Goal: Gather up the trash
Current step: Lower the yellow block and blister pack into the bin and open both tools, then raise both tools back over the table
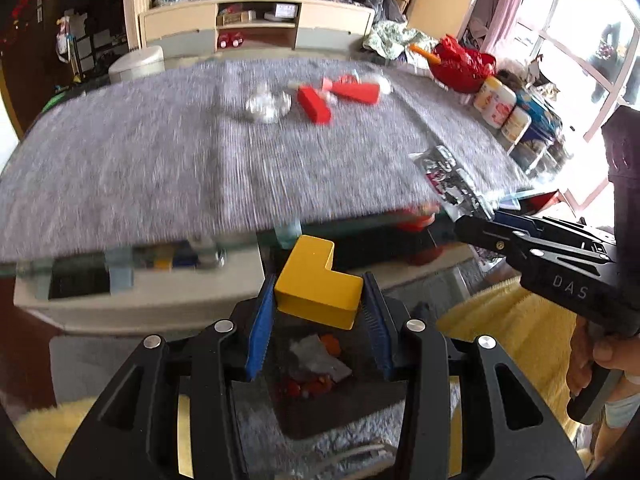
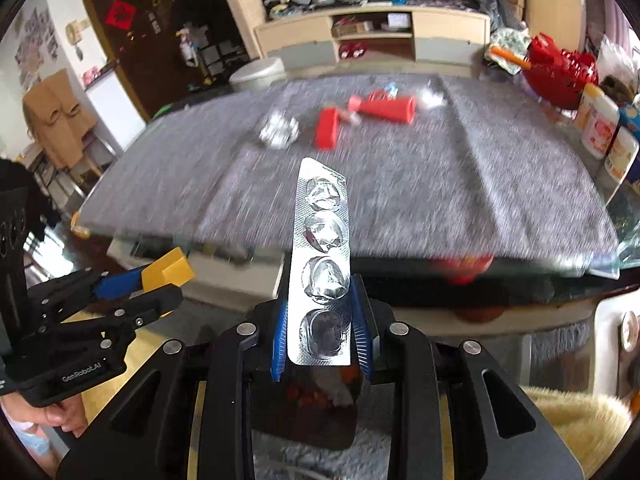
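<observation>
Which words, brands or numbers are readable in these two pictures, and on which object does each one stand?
"DAS": on the black body of the right gripper, seen from the left wrist.
"GenRobot.AI": on the black body of the left gripper, seen from the right wrist.
Labels on the white bottles at the table's edge: too blurred to read.
Empty blister pack: no readable print.

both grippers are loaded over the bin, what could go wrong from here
1. The left gripper pinches the yellow L-shaped block by only its near end; it could twist out and miss the dark bin below.
2. The right gripper holds the empty blister pack by its lower end; the light strip may flutter aside when released.
3. The two grippers sit close together, so they could knock each other while releasing.
</observation>
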Action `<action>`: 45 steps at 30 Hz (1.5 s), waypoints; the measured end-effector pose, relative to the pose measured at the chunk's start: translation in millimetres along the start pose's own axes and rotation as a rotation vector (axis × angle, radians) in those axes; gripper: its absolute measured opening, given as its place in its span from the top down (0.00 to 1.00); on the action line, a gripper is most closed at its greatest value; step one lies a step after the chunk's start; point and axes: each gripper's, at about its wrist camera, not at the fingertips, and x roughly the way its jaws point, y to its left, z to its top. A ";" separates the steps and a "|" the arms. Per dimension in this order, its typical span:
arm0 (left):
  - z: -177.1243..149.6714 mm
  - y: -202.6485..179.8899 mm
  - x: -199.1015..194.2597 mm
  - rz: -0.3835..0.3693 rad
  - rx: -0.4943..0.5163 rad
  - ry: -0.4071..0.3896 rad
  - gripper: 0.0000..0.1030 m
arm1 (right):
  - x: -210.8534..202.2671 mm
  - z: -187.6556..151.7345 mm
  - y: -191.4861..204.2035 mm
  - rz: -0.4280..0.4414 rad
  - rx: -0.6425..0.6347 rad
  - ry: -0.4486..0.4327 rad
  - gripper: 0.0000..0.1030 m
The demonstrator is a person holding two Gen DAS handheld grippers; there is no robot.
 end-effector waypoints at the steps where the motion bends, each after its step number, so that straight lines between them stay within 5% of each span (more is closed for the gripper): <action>1: -6.0 0.2 2.6 -0.002 -0.004 0.011 0.61 | 4.2 -8.0 2.0 0.002 -0.004 0.018 0.72; 16: -78.6 14.7 68.3 -0.015 -0.076 0.213 0.61 | 76.6 -76.0 2.8 0.053 0.074 0.238 0.72; 31: -91.5 16.0 104.3 -0.044 -0.099 0.324 0.58 | 105.7 -78.8 -6.1 0.070 0.114 0.312 0.69; 34: -88.7 19.4 103.8 -0.040 -0.109 0.318 0.49 | 103.3 -75.0 -9.8 0.056 0.125 0.294 0.49; 45: -69.5 29.0 81.9 -0.010 -0.119 0.263 0.29 | 72.2 -50.6 -32.0 -0.006 0.159 0.194 0.20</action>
